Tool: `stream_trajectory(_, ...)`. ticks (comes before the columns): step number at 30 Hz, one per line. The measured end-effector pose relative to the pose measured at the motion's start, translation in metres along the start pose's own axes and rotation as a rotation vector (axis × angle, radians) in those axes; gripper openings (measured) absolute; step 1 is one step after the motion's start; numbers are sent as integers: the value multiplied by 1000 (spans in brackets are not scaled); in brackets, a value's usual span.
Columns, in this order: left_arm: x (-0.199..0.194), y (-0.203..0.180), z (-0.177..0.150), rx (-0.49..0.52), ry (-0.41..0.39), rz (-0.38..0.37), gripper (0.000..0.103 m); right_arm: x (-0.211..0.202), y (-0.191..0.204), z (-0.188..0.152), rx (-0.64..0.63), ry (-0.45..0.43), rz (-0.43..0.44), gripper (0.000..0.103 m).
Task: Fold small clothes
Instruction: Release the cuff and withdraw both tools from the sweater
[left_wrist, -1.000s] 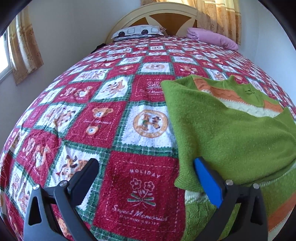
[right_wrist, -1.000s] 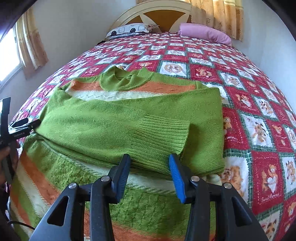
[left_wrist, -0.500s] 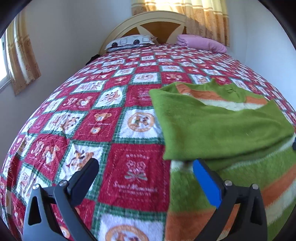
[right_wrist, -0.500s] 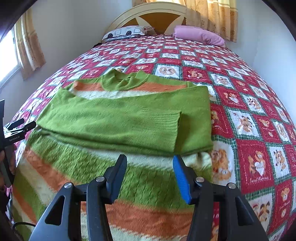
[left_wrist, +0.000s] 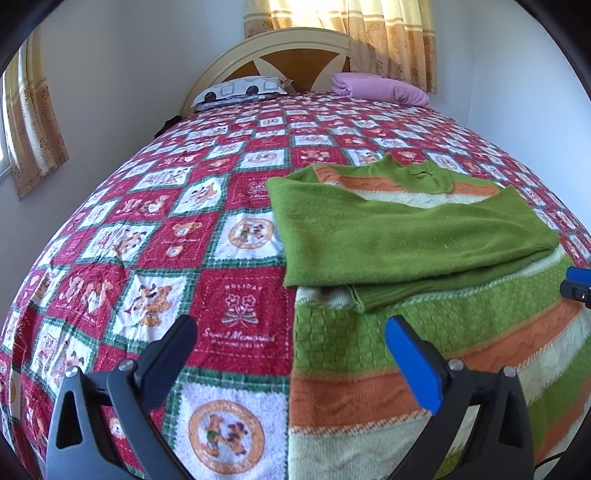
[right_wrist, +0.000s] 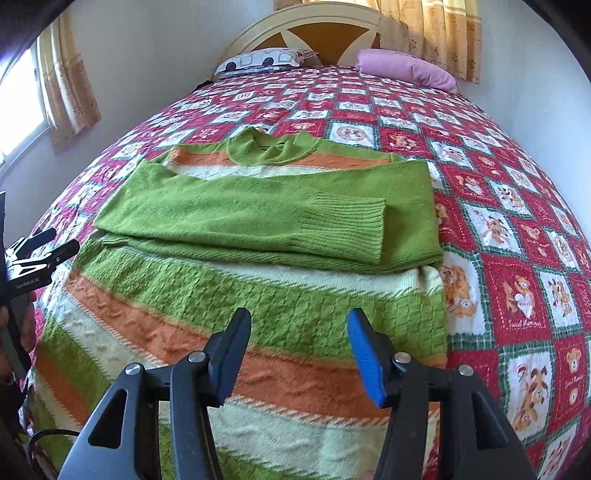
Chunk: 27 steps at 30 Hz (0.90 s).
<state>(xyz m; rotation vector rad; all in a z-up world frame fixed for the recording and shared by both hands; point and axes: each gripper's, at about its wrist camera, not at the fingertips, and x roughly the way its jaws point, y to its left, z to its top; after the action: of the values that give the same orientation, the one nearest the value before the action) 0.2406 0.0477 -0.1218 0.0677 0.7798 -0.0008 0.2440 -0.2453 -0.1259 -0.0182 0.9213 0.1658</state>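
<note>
A green sweater with orange and cream stripes (right_wrist: 229, 295) lies flat on the bed, collar toward the headboard. Both green sleeves (right_wrist: 258, 218) are folded across its chest. In the left wrist view the sweater (left_wrist: 424, 332) fills the right half. My left gripper (left_wrist: 291, 343) is open and empty, above the sweater's left edge near its hem. It also shows at the left edge of the right wrist view (right_wrist: 40, 251). My right gripper (right_wrist: 299, 339) is open and empty, above the lower striped part of the sweater. Its tip shows at the right edge of the left wrist view (left_wrist: 578, 284).
The bed has a red, white and green patchwork quilt (right_wrist: 517, 229). A patterned pillow (right_wrist: 262, 61) and a pink pillow (right_wrist: 406, 68) lie by the cream headboard (right_wrist: 314, 22). White walls and curtained windows surround the bed.
Both grippers have pulled back from the folded sleeves toward the sweater's hem and risen. The right gripper's jaws have opened wider. The sleeves lie where they were laid.
</note>
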Motion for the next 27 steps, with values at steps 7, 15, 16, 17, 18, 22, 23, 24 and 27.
stream_trajectory(7,-8,-1,-9,-2,4,-10,103,-3,8,-9,-12,12,1,56)
stream_trajectory(15,-19,-3,-15,0,1,-29,103,-6,15,-18,-12,18,0,56)
stream_trajectory(16,-24,-4,-16,4,-4,-33,103,-8,17,-20,-16,18,1,56)
stream_trajectory(17,-27,-4,-17,7,-9,-36,103,-10,18,-22,-18,18,3,56)
stream_trajectory(18,-29,-5,-17,8,-12,-40,103,-12,21,-24,-21,18,6,56)
stream_trajectory(22,-42,-9,-22,21,-25,-59,103,-21,28,-32,-30,13,14,61)
stream_trajectory(23,-45,-9,-23,24,-26,-60,103,-24,30,-34,-32,12,17,61)
stream_trajectory(24,-47,-10,-24,28,-27,-61,103,-27,32,-36,-34,10,21,61)
stream_trajectory(27,-58,-11,-29,36,-34,-77,103,-36,38,-43,-41,7,31,61)
